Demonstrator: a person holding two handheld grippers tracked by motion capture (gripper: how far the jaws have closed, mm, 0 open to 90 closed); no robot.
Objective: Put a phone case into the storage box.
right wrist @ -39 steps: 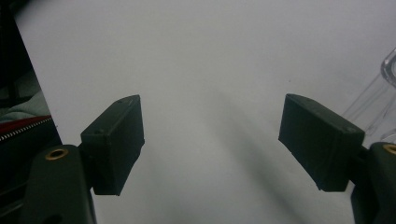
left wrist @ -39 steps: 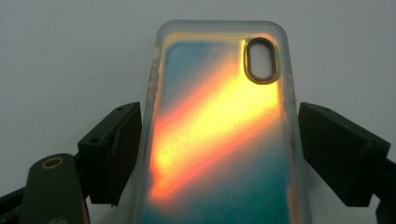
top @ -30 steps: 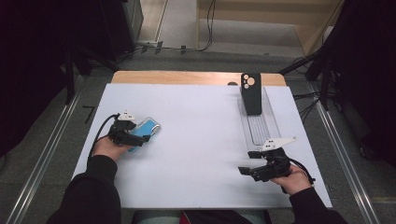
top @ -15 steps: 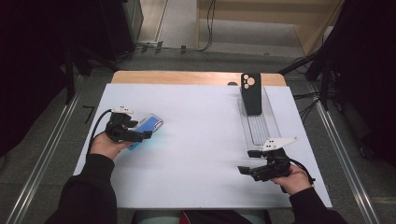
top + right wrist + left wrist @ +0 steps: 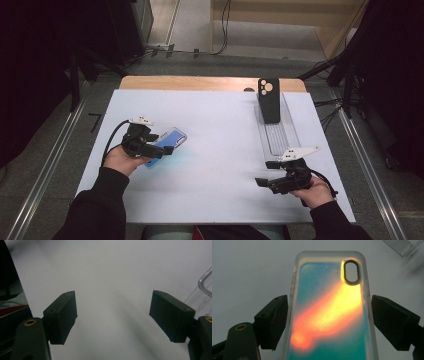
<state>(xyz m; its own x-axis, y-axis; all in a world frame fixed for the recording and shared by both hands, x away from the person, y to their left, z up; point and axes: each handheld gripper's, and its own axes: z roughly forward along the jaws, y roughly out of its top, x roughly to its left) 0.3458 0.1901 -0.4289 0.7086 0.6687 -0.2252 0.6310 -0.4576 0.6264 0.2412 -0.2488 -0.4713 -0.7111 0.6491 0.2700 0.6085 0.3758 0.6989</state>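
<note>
Two phone cases are on record. High view: the left gripper (image 5: 162, 149) carries an iridescent phone case (image 5: 167, 144) over the left of the white table (image 5: 220, 125); a black phone case (image 5: 269, 100) stands upright in a clear rack (image 5: 280, 135); the right gripper (image 5: 264, 182) waits near the rack's front end. Left gripper view: the jaws clamp the iridescent case (image 5: 329, 315) by its long edges, camera cut-out (image 5: 351, 272) away from them. Judged light, thin, flexible and slick; side-edge grip suits. No legible markings. Right gripper view: jaws wide, nothing between.
</note>
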